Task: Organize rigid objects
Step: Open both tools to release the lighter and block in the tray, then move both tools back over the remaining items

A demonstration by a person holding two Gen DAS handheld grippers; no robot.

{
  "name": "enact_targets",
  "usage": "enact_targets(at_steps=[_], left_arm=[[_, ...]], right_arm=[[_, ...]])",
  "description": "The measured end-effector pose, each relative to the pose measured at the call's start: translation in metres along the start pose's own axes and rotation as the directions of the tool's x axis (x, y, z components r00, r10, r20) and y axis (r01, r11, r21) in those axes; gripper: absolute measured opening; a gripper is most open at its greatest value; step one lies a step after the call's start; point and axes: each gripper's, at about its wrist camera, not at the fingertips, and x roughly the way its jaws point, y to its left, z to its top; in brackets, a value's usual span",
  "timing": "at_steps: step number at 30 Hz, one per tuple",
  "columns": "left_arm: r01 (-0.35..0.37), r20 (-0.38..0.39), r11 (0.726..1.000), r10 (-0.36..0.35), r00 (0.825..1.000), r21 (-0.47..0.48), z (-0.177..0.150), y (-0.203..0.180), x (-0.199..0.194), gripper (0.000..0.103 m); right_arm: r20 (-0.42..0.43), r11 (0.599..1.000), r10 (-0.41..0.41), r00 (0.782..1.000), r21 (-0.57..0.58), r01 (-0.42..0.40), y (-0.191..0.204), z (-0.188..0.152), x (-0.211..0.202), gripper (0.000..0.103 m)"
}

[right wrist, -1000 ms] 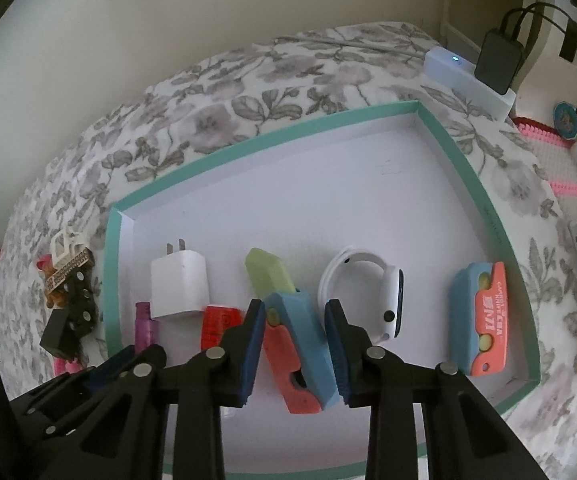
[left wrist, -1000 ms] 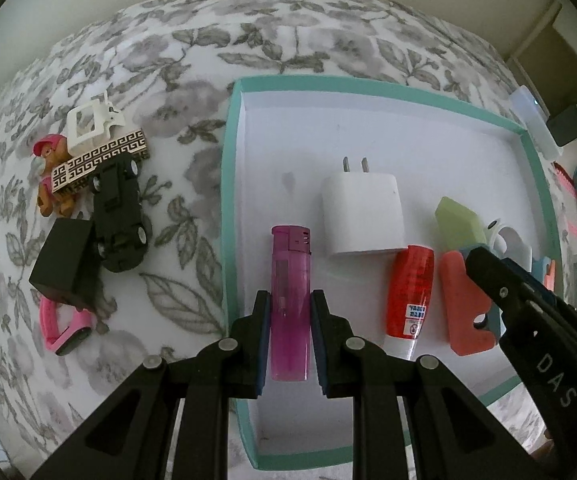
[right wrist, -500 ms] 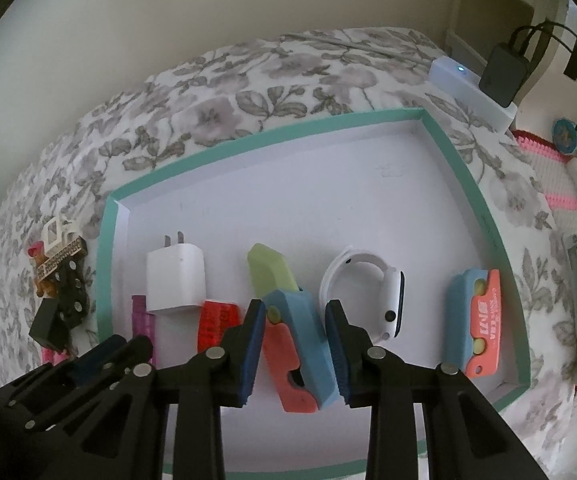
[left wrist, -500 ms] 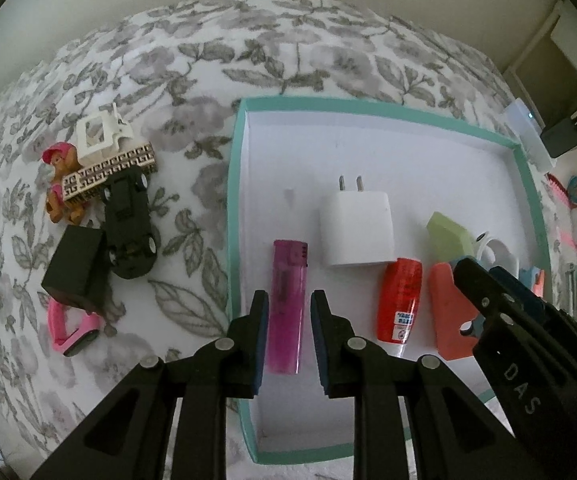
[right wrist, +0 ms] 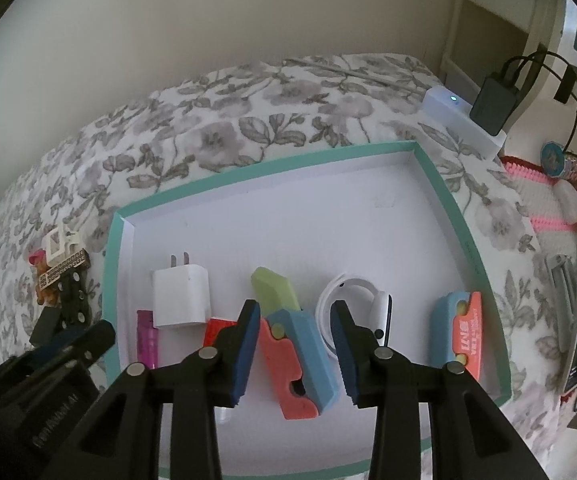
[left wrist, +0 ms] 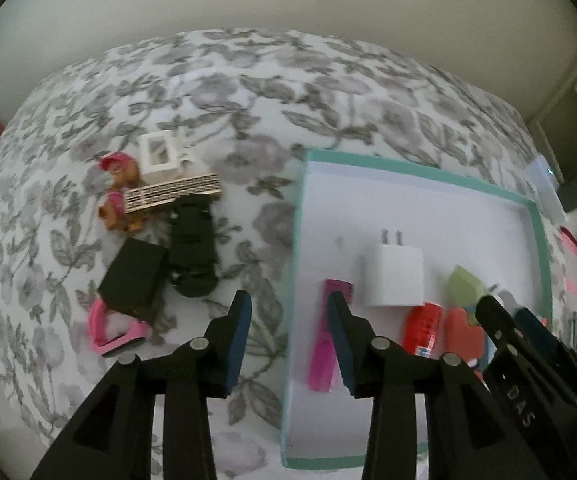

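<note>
The left gripper [left wrist: 288, 316] has just been opening its jaws, which stand apart with nothing between them; its right finger covers part of the translucent purple plastic lighter [left wrist: 324, 344] lying in the teal-rimmed white cardboard tray [left wrist: 294, 280] on the floral bedspread [left wrist: 248, 80]. The right gripper [right wrist: 294, 326] jaws (also just opened) straddle the blue-and-coral plastic folding knife [right wrist: 304, 356] without pressing it; the knife's near end stays visible. The left view is blurred.

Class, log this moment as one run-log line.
left tongs: open, lighter released | right tongs: open, toy knife released | both in tray
</note>
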Motion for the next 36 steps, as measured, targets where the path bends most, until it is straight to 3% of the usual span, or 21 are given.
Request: enact_targets(at_steps=[1,4,11,13,19,23,25,36], left_arm=[[-0.016,-0.001,1.0,0.016,1.0,-0.008,0.0,0.003,0.001,0.043],[-0.041,-0.011,0.999,0.041,0.999,-0.025,0.0,0.008,0.006,0.054],[-0.094,0.004,0.994,0.094,0.996,-0.048,-0.001,0.017,0.009,0.062],[-0.109,0.007,0.992,0.11,0.994,-0.06,0.0,0.02,0.01,0.081],[-0.146,0.015,0.985,0.148,0.989,-0.087,-0.001,0.028,0.011,0.082],[-0.164,0.02,0.981,0.167,0.986,-0.101,-0.001,0.031,0.011,0.084],[-0.17,0.021,0.979,0.174,0.985,-0.113,0.0,0.034,0.011,0.084],[-0.178,0.019,0.967,0.184,0.983,-0.181,0.0,0.049,0.01,0.084]], right_arm=[[0.0,1.0,-0.004,1.0,-0.003,0.004,0.0,0.0,0.0,0.058],[-0.006,1.0,-0.011,1.0,-0.008,0.011,0.001,-0.001,0.003,0.062],[-0.014,0.999,-0.023,1.0,-0.025,0.022,0.002,-0.003,0.008,0.072],[-0.006,0.999,-0.025,1.0,-0.029,0.025,0.003,-0.003,0.008,0.081],[0.004,0.999,-0.037,0.999,-0.033,0.037,0.002,-0.003,0.008,0.091],[0.008,0.998,-0.039,0.999,-0.039,0.04,0.003,-0.003,0.008,0.093],[0.018,0.998,-0.048,0.999,-0.044,0.049,0.003,-0.003,0.008,0.103],[0.032,0.998,-0.07,0.997,0.001,0.07,-0.007,-0.002,0.007,0.103]])
